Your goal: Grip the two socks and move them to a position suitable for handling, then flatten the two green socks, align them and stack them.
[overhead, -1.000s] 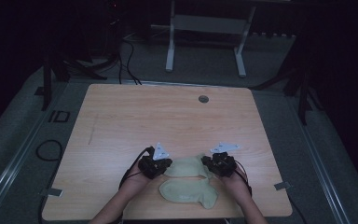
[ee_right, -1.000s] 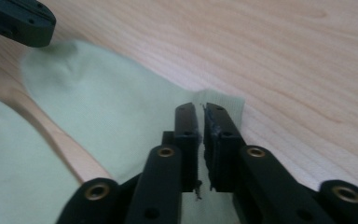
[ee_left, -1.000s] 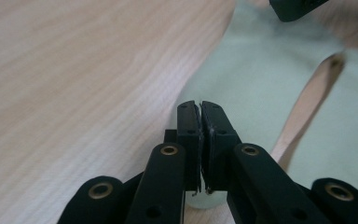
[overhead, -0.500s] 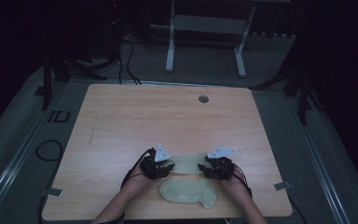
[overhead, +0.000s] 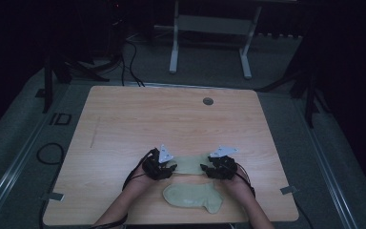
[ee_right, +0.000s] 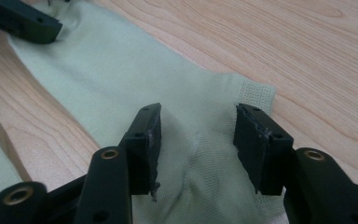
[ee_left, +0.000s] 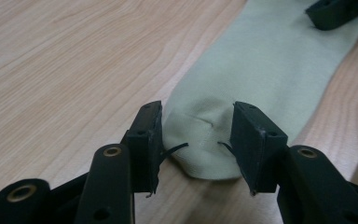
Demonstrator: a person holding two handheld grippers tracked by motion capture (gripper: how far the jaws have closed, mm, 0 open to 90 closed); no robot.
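Both grippers sit near my edge of the table (overhead: 124, 124), and from the high view I see the left gripper (overhead: 164, 168) and the right gripper (overhead: 208, 169) at opposite ends of a pale green sock (overhead: 190, 164) that lies stretched flat between them. That view is too small for me to judge the jaws, so I rely on the gripper views. Looking along the left gripper (ee_left: 196, 140), I see its jaws standing apart, one on each side of the sock's (ee_left: 261, 70) rounded toe end; the cloth lies between them with a small crease, and I cannot tell whether they press it or merely straddle it. A loose thread sticks out beside each pad. At the top right of this view the tip of the other gripper rests on the far end of the sock. The right gripper view shows the right gripper (ee_right: 198, 140) likewise parted, its jaws straddling the ribbed cuff end of the sock (ee_right: 121, 65), with cloth lying slack between them. The high view alone gives me a second sock (overhead: 193, 196), same colour, lying flat just nearer to me, between the person's two hands and close to the table edge.
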